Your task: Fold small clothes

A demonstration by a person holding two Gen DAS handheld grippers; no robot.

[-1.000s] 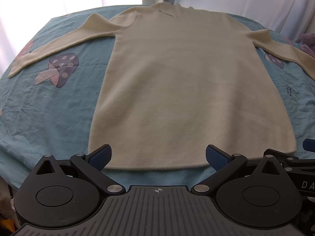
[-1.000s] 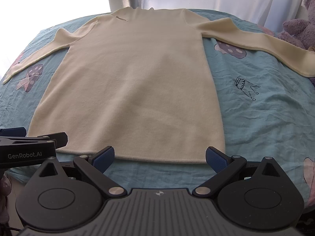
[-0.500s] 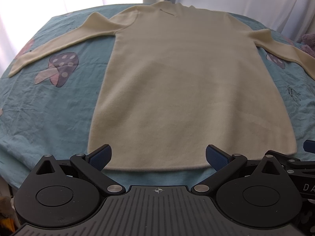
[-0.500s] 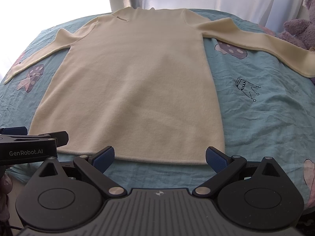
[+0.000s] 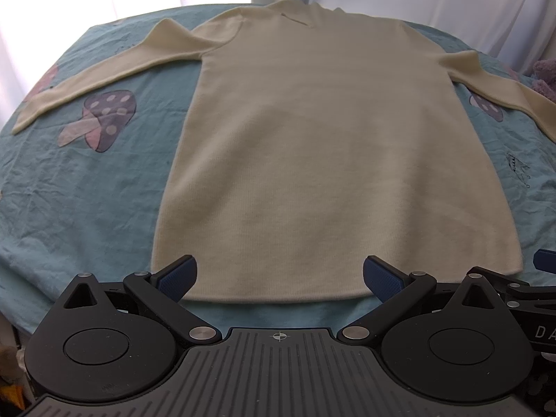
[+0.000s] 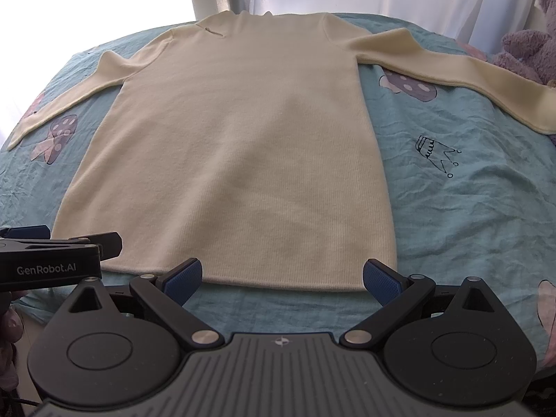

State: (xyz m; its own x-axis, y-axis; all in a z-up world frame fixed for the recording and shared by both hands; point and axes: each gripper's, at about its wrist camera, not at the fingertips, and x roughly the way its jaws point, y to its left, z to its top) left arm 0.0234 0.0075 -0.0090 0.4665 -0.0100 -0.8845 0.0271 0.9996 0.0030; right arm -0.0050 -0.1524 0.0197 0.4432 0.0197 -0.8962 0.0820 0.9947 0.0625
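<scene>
A cream long-sleeved knit top (image 5: 330,146) lies flat and spread out on a teal sheet, collar far, hem near, both sleeves stretched sideways. It also shows in the right wrist view (image 6: 243,139). My left gripper (image 5: 279,276) is open and empty, its blue pads just at the hem's left half. My right gripper (image 6: 282,278) is open and empty at the hem's right half. Each gripper's body shows at the edge of the other's view.
The teal sheet (image 5: 87,191) with mushroom and crown prints covers the bed. A purple plush toy (image 6: 528,52) sits at the far right by the right sleeve's cuff. White curtains hang behind the bed. The bed's near edge lies just under the grippers.
Both grippers have crept very slightly toward the hem; the garment has not moved and both stay open.
</scene>
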